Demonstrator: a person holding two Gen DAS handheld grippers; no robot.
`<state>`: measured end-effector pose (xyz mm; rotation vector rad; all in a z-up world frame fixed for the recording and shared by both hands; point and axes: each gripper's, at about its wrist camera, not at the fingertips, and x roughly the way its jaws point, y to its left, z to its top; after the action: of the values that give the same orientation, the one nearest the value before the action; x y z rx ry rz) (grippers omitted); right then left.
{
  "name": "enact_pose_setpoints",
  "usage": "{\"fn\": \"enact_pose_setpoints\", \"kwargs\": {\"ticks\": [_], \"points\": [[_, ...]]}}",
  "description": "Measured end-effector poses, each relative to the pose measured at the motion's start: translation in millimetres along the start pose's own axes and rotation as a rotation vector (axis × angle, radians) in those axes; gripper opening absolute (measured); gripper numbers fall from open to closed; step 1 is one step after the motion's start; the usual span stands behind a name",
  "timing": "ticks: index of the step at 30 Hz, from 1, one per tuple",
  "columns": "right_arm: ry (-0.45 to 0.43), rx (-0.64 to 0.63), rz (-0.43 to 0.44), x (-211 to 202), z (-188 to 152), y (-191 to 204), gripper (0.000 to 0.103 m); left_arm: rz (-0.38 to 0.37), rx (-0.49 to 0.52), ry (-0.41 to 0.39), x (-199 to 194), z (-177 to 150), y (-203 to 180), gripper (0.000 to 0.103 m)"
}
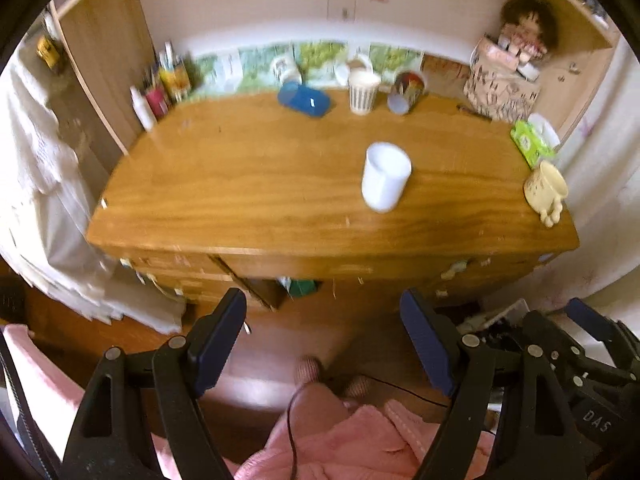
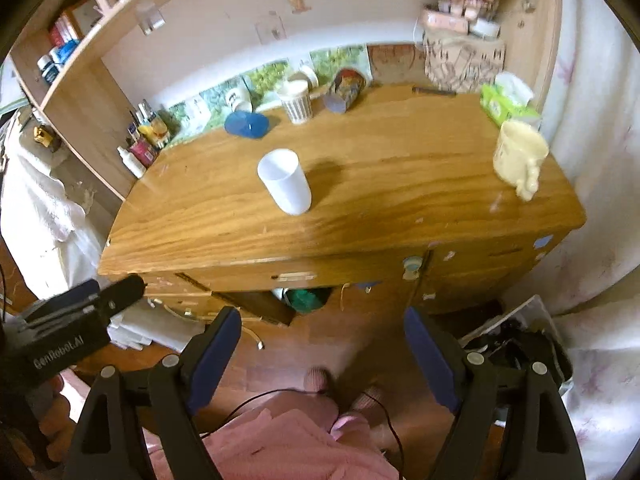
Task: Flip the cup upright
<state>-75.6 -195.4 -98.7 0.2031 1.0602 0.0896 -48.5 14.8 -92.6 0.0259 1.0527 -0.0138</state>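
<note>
My left tongs [image 1: 324, 344] and right tongs [image 2: 322, 354] are wide open and empty. The white plastic cup [image 2: 285, 186] stands on the wooden bench [image 2: 400, 184], at 11 o'clock. It looks upright, so I should only check it, gently.

Two wrist views, both high and back from the desk [image 1: 280, 184].

Each looks forward and down along its own open fingers, standing off past the desk's front edge; both share the whole desktop, the white cup [image 1: 385, 176] [image 2: 285, 186], the back wall.
</note>
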Motion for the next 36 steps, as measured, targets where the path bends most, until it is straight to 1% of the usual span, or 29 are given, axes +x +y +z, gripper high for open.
{"fn": "enact_pose_setpoints", "kwargs": {"ticks": [3, 4, 5, 6, 13, 15, 17, 18, 20, 23, 29, 36], "points": [[-0.059, -0.004, -0.008, -12, 1, 1, 0.085, 0.006, -0.006, -0.038, -7, 2, 0, 0.083], [-0.075, -0.012, -0.012, -15, 2, 3, 0.087, 0.003, -0.009, -0.056, -11, 2, 0, 0.085], [-0.086, -0.022, -0.023, -17, 2, 5, 0.088, 0.008, -0.009, -0.078, -14, 2, 0, 0.087], [-0.092, -0.032, -0.03, -18, 0, 6, 0.09, 0.013, -0.008, -0.097, -16, 1, -1, 0.087], [-0.161, -0.105, -0.048, -29, 0, 18, 0.09, 0.034, 0.016, -0.209, -31, -2, -7, 0.088], [-0.179, -0.12, -0.054, -31, 1, 21, 0.09, 0.039, 0.014, -0.23, -34, -2, -8, 0.09], [-0.196, -0.128, -0.06, -34, 1, 21, 0.09, 0.041, 0.009, -0.251, -36, -3, -8, 0.096], [-0.204, -0.132, -0.062, -36, 1, 21, 0.091, 0.038, 0.005, -0.262, -37, -3, -8, 0.096], [-0.217, -0.14, -0.066, -37, 2, 22, 0.103, 0.034, 0.0, -0.287, -40, -2, -7, 0.096], [-0.235, -0.144, -0.073, -39, 2, 23, 0.103, 0.036, -0.004, -0.326, -43, -2, -7, 0.097], [-0.267, -0.14, -0.083, -43, 4, 22, 0.103, 0.03, 0.001, -0.365, -47, -2, -8, 0.097], [-0.273, -0.13, -0.089, -43, 7, 21, 0.103, 0.031, -0.009, -0.361, -45, 0, -8, 0.097]]}}
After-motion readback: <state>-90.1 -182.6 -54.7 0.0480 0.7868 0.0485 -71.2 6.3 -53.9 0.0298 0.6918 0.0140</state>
